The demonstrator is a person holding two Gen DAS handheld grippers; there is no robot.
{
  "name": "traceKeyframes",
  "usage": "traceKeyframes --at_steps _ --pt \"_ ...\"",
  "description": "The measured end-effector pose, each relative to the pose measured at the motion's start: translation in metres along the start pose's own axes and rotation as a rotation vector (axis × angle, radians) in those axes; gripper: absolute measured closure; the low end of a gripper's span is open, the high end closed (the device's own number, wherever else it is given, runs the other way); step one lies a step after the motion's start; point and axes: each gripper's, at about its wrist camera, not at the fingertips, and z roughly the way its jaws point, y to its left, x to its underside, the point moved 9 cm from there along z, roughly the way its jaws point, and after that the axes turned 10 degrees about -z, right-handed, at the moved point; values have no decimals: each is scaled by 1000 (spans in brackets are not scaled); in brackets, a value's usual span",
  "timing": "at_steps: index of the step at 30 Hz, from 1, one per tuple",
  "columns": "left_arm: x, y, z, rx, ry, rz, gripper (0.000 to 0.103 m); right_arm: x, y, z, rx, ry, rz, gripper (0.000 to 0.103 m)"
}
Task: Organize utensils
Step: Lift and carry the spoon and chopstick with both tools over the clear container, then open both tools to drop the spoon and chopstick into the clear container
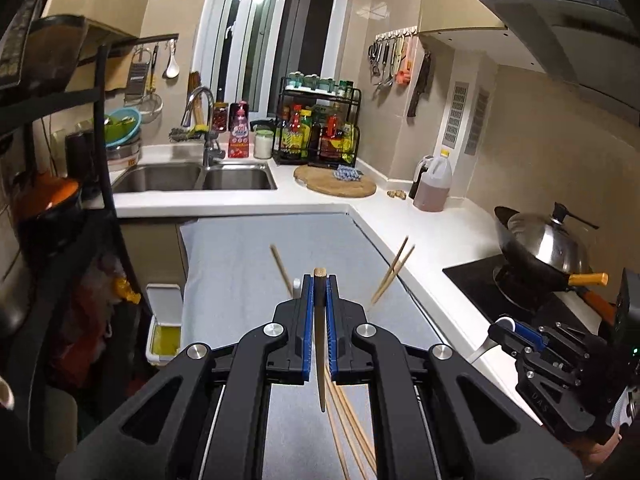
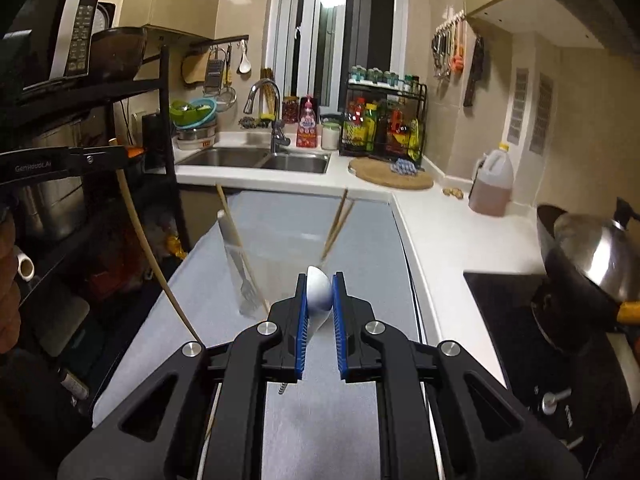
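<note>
My left gripper (image 1: 319, 280) is shut on a wooden chopstick (image 1: 320, 344) whose tapered end hangs below the jaws. Several more chopsticks (image 1: 348, 432) lie under it on the grey mat (image 1: 240, 264). My right gripper (image 2: 320, 280) is shut on the bowl of a metal spoon (image 2: 320, 294). Just ahead of it stands a clear cup (image 2: 280, 248) holding a fork (image 2: 244, 280) and a few chopsticks (image 2: 338, 224). In the right wrist view the left gripper (image 2: 120, 156) shows at the left edge with its chopstick (image 2: 148, 248) dangling. The right gripper (image 1: 500, 330) appears low at the right in the left wrist view.
A white counter (image 1: 420, 232) wraps around the mat, with a double sink (image 1: 192, 178) at the back, a round cutting board (image 1: 336, 184), an oil jug (image 1: 434, 184) and a lidded wok (image 1: 544, 252) on the stove. A black rack (image 2: 120, 120) stands left, a small bin (image 1: 164, 320) below.
</note>
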Motion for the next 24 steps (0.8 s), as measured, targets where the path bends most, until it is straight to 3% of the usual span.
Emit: traceKeyframes --at_steps 7,11,16,24 --pt "-63 -23 13 46 -54 1 97 -83 -17 8 29 -126 -28 91" --pt "-86 -30 27 42 -99 14 97 -110 -24 20 47 -173 -18 91" --pt "-81 -27 66 6 -70 34 97 -114 -22 56 61 -166 -37 91" --pt "-51 -2 121 -33 32 32 97 -88 -15 115 27 -99 -39 91"
